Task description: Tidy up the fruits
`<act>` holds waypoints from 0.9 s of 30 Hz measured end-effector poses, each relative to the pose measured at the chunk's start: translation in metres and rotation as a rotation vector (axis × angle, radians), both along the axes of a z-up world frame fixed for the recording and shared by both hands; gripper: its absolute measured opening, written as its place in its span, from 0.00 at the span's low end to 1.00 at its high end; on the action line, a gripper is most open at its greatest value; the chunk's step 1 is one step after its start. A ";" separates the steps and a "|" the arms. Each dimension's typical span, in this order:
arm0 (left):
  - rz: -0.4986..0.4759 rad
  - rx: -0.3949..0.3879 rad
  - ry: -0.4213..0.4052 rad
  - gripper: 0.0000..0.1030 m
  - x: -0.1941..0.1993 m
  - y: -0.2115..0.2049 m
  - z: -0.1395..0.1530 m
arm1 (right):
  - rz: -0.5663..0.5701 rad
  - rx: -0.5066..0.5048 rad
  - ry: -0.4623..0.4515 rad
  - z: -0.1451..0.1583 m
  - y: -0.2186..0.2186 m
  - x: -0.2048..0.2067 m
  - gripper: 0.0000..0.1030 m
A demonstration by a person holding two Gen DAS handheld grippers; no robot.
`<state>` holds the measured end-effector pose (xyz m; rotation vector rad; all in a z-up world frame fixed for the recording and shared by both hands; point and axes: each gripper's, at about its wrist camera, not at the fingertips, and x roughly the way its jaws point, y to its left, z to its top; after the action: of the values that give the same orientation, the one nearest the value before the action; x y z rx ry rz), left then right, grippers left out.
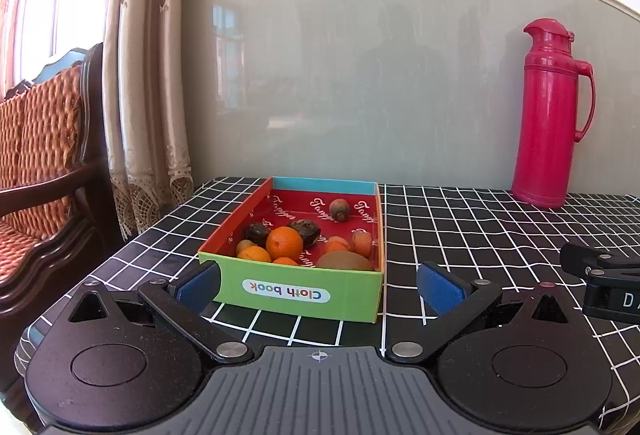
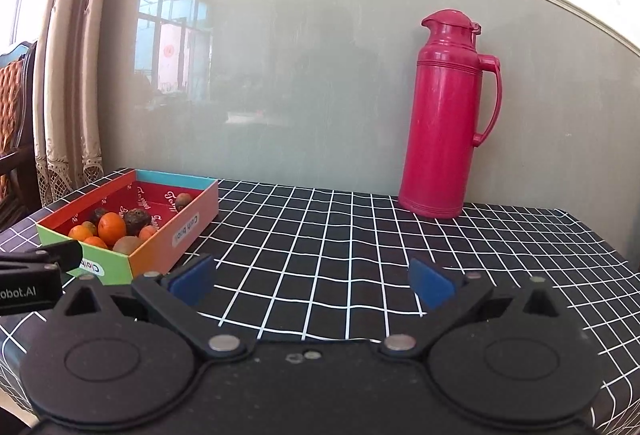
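Note:
A shallow cardboard box (image 1: 298,293) with a green front wall and red inside stands on the checked tablecloth. It holds several fruits: an orange (image 1: 284,244), small tangerines, a kiwi (image 1: 344,260), dark shrivelled fruits and a brown round one (image 1: 339,210) at the back. My left gripper (image 1: 320,287) is open and empty, its blue pads either side of the box's front wall. My right gripper (image 2: 312,281) is open and empty over bare cloth, right of the box (image 2: 120,267). The orange (image 2: 111,228) shows there too.
A tall pink thermos (image 1: 550,115) stands at the back right by the grey wall panel; it also shows in the right wrist view (image 2: 444,115). A wooden chair (image 1: 44,163) and curtains are left of the table. The black-and-white checked cloth (image 2: 340,235) covers the table.

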<state>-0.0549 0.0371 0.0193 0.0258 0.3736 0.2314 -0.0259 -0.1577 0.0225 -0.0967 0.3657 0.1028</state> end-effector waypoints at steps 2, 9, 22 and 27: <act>-0.001 -0.001 0.001 1.00 0.000 0.000 0.000 | 0.001 0.001 0.000 0.000 0.000 0.000 1.00; -0.002 -0.001 0.002 1.00 0.001 0.000 0.000 | 0.001 0.000 -0.001 0.000 0.000 0.000 1.00; -0.006 -0.006 0.003 1.00 0.001 0.001 0.000 | 0.002 0.001 0.000 -0.001 0.001 0.000 1.00; -0.007 -0.005 0.003 1.00 0.001 0.001 0.000 | 0.002 0.003 0.001 -0.001 0.000 0.000 1.00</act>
<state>-0.0543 0.0381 0.0190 0.0230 0.3774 0.2238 -0.0256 -0.1579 0.0219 -0.0944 0.3663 0.1055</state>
